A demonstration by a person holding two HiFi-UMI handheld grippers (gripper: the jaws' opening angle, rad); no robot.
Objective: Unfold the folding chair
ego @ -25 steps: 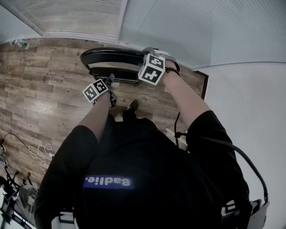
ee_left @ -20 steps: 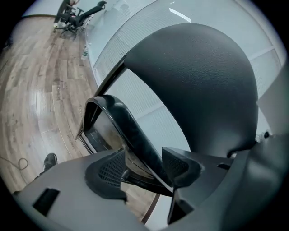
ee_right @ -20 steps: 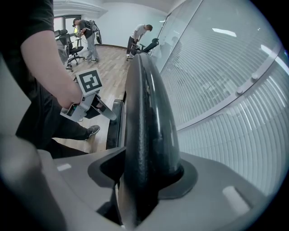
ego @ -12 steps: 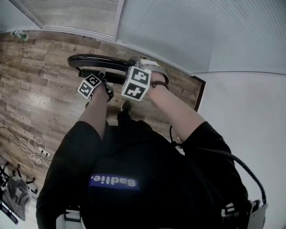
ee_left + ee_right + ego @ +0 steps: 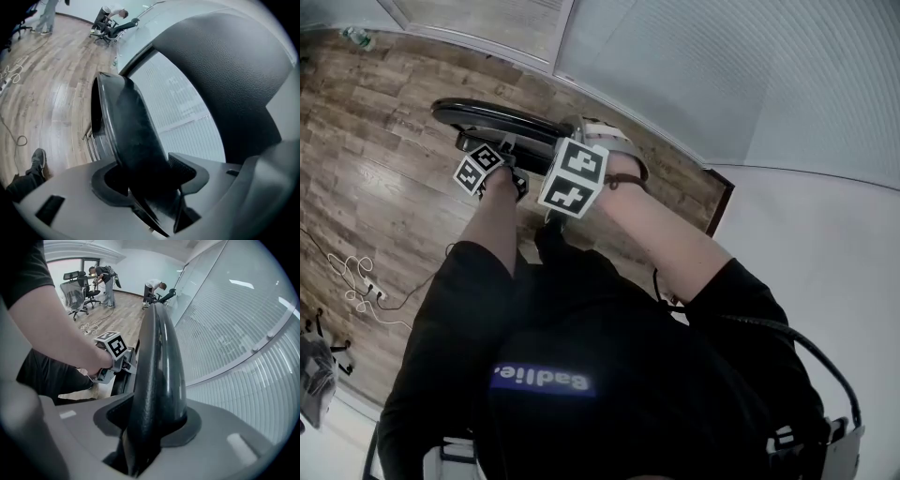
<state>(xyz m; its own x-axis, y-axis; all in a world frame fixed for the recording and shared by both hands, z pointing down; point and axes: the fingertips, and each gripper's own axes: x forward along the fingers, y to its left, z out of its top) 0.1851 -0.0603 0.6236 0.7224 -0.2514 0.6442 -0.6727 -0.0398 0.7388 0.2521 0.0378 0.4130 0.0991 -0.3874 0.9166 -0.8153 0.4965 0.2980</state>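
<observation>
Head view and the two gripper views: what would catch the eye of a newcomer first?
The black folding chair, not yet unfolded, stands on the wooden floor beside a frosted glass wall. The left gripper clamps its upper rim. The right gripper has the same rim between its jaws, which are closing.

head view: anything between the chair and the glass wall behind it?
Just a bare strip of wood floor between the chair and the glass wall; it shows in the head view.
</observation>
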